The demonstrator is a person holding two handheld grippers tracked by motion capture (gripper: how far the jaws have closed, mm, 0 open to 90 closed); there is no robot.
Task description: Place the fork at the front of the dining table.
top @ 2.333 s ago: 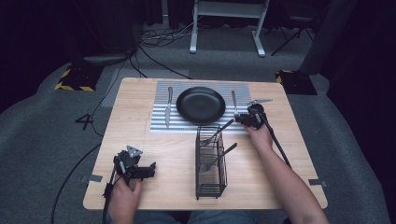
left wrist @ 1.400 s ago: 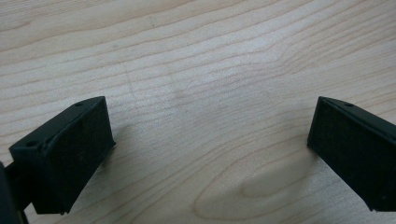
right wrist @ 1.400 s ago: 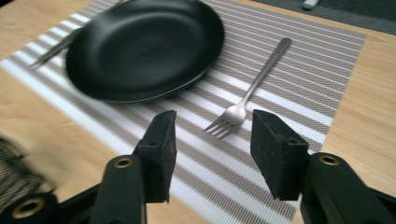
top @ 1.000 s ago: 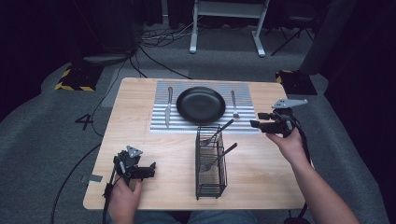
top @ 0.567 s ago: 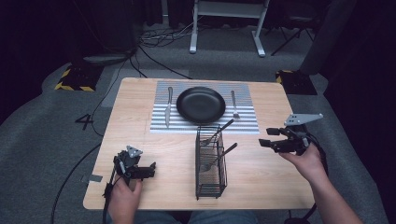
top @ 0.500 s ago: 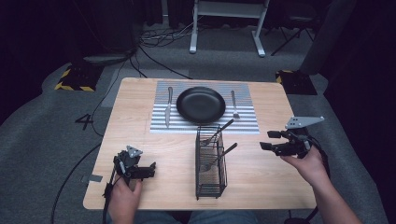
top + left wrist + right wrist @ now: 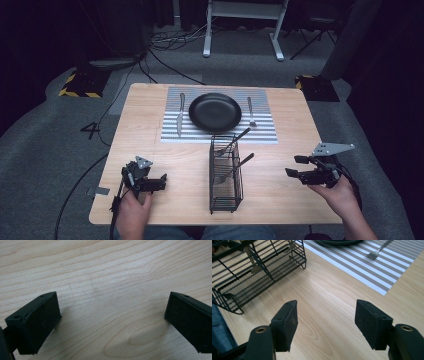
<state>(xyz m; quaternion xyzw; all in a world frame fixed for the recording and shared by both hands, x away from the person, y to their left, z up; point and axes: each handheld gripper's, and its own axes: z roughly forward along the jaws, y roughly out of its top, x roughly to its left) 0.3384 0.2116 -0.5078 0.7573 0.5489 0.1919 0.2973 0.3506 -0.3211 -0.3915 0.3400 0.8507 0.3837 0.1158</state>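
While both hands sit at the near edge, high view: left gripper and right gripper flank the wire caddy, which holds utensils; plate, knife, fork on the striped mat. Left gripper view: jaws wide, empty, low over bare table. Right gripper view: jaws wide, empty (caddy ahead-left). Probable next pick is from the caddy: grab a handle above the rim, lift straight.

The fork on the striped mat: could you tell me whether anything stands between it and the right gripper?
Nothing visible does. Bare table lies between the right gripper and the fork; the wire basket stands off to its side.
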